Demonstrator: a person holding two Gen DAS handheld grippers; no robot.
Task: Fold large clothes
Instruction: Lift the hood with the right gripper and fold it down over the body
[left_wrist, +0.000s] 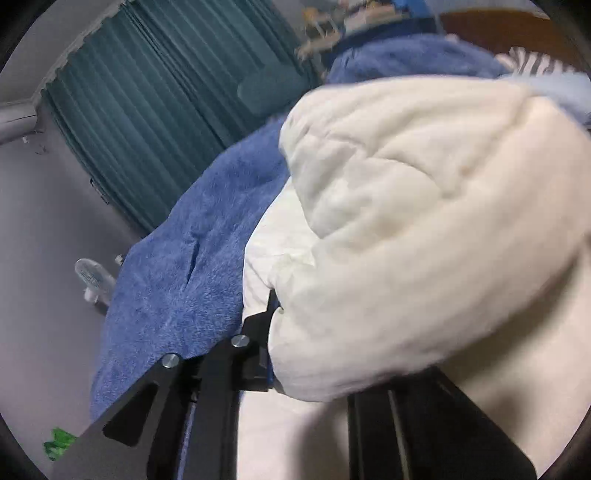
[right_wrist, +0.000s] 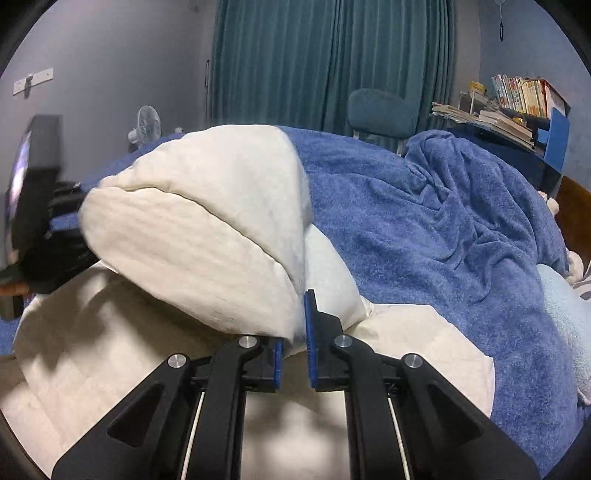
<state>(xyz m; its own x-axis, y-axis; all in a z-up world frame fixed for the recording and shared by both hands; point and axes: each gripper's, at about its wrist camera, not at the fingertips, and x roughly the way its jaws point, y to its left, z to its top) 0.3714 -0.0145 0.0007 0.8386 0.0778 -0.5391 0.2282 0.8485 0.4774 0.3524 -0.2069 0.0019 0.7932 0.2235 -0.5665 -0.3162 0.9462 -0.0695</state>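
1. Your right claw (right_wrist: 295, 347) is clenched on a fold of the cream padded garment (right_wrist: 207, 243); the blue pads (right_wrist: 309, 332) pinch the cloth at its near corner.
2. From that pinch the garment rises and arches away to the left as a lifted, doubled-over flap, with more of it lying flat beneath on the bed.
3. Your left claw (left_wrist: 271, 325) is clenched on the same cream padded garment (left_wrist: 406, 221). One black finger (left_wrist: 258, 332) shows at the cloth's edge; the other is hidden behind the bulging fabric, which fills most of that view.
4. In the right wrist view, your left claw (right_wrist: 66, 229) shows as a dark, blurred shape at the far left end of the lifted flap, so the garment hangs between your two claws.
5. The garment lies on a blue fleece blanket (right_wrist: 424, 206) that covers the bed, towards its near side; the blanket is bunched up along the right.
6. Behind the bed hang teal curtains (right_wrist: 332, 62); a small fan (right_wrist: 147, 123) stands by the wall at left, and books (right_wrist: 517, 96) crowd a shelf at right.
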